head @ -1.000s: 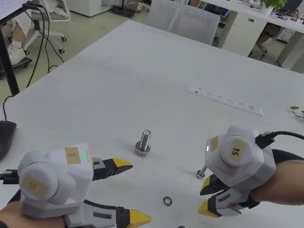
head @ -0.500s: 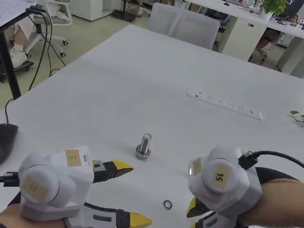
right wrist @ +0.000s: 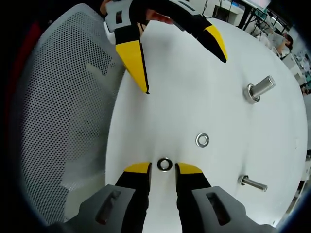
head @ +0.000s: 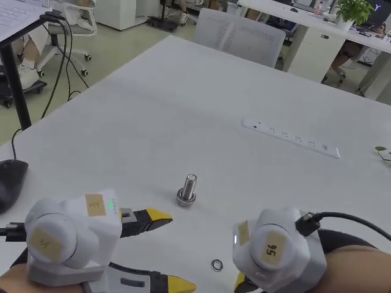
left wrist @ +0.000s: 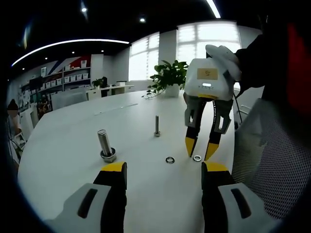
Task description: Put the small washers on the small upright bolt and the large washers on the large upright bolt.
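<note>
The large bolt (head: 187,188) (left wrist: 105,145) (right wrist: 259,89) stands upright mid-table with a ring around its base. The thin small bolt (left wrist: 157,125) (right wrist: 252,183) stands beyond it. Two small washers lie flat near the table's front edge. One washer (right wrist: 164,164) (left wrist: 197,158) sits between the yellow tips of my right gripper (right wrist: 164,169) (left wrist: 200,150), which points down at the table, open and not clamped. The other washer (head: 217,265) (left wrist: 170,159) (right wrist: 202,140) lies loose beside it. My left gripper (head: 170,249) (left wrist: 164,168) (right wrist: 177,53) hovers open and holds nothing.
A white power strip (head: 290,137) lies further back on the table. A dark mouse (head: 11,177) rests at the left edge. A grey mesh chair (right wrist: 68,111) (left wrist: 272,165) stands right behind the front edge, and another chair (head: 238,36) at the far side.
My right gripper has moved left and toward the front edge, down over a washer, and now hides the small bolt in the head view. The left gripper has stayed put.
</note>
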